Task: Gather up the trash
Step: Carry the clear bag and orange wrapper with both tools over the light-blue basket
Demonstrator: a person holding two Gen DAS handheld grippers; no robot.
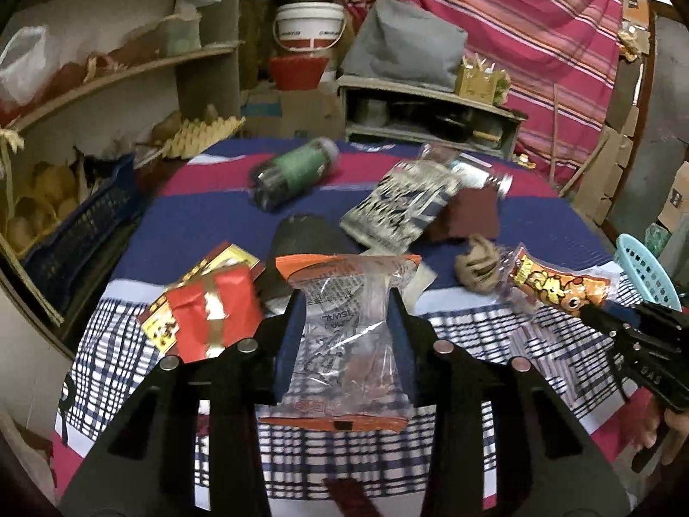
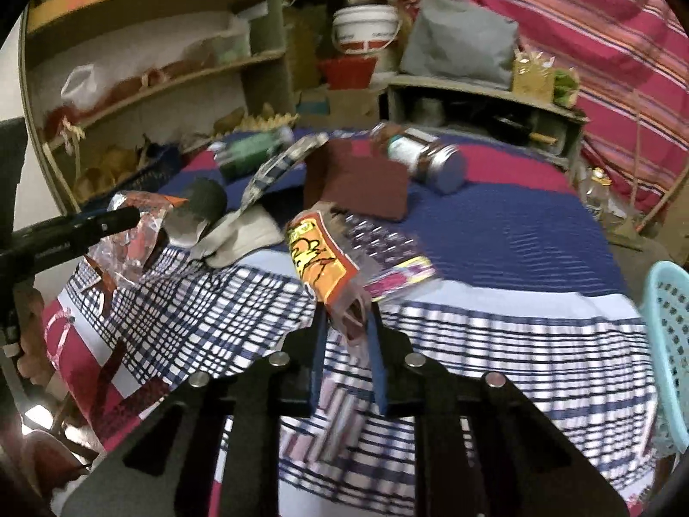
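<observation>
Right gripper [image 2: 346,323], clenched on orange wrapper [image 2: 321,263] whose long axis runs away from it, sits nearest teal basket [image 2: 671,344] at table's [image 2: 516,232] right edge; left gripper [image 1: 344,301] grasps clear bag [image 1: 344,323], farther off.

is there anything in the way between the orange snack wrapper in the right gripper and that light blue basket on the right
Nothing visible does. The right hand-held gripper holds the orange snack wrapper above the checked cloth. Only bare cloth lies between it and the light blue basket at the table's right edge.
</observation>
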